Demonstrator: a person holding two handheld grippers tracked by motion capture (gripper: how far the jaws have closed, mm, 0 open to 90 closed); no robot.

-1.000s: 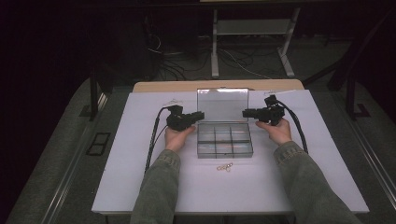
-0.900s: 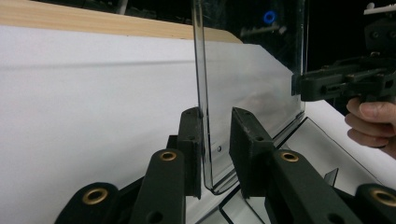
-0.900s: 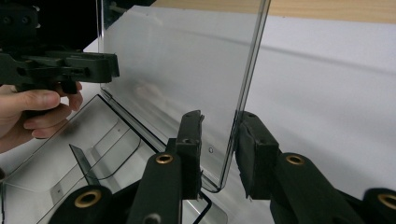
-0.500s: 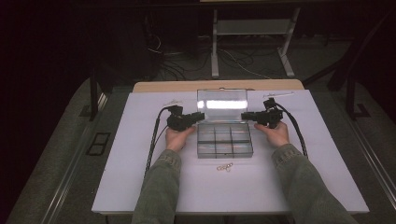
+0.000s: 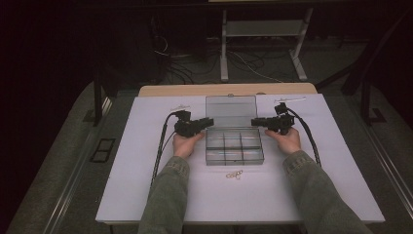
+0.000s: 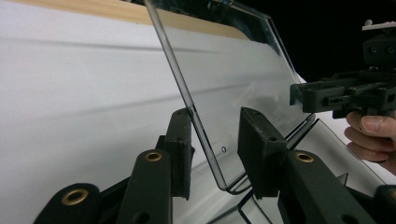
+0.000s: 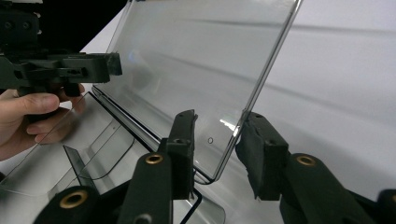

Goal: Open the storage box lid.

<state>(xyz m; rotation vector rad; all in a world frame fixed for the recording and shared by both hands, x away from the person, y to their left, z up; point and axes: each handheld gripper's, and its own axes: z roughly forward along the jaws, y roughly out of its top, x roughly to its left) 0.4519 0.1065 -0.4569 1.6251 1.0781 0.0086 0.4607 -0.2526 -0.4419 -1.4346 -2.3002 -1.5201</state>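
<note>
A clear plastic compartment box (image 5: 234, 145) sits near the middle of a white table top (image 5: 146, 195), its base divided into small sections and its transparent lid (image 5: 231, 111) swung up and leaning back toward the far edge. The left gripper (image 5: 208, 122) is at the lid's left edge and the right gripper (image 5: 255, 122) at its right edge, the two pointing toward each other across the box. In the left gripper view, the lid's (image 6: 224, 84) thin edge stands in the gap between the two black jaws; the left-hand pad is touching or almost touching the edge, while the other pad stands clear of it, so the jaws are narrowly parted rather than clamped. They have just been opening, with the lid between them. In the right gripper view the lid's (image 7: 196, 65) other edge runs down between that gripper's jaws, again with visible space on at least one side; these jaws too have just been opening around the lid and do not press on it. Each gripper view also shows the opposite gripper, held in a hand, beyond the lid. A few small pale rings (image 5: 234, 174) lie on the table just in front of the box, nearer the person, whose forearms in grey-green sleeves (image 5: 165, 195) come in from the bottom of the high view.
</note>
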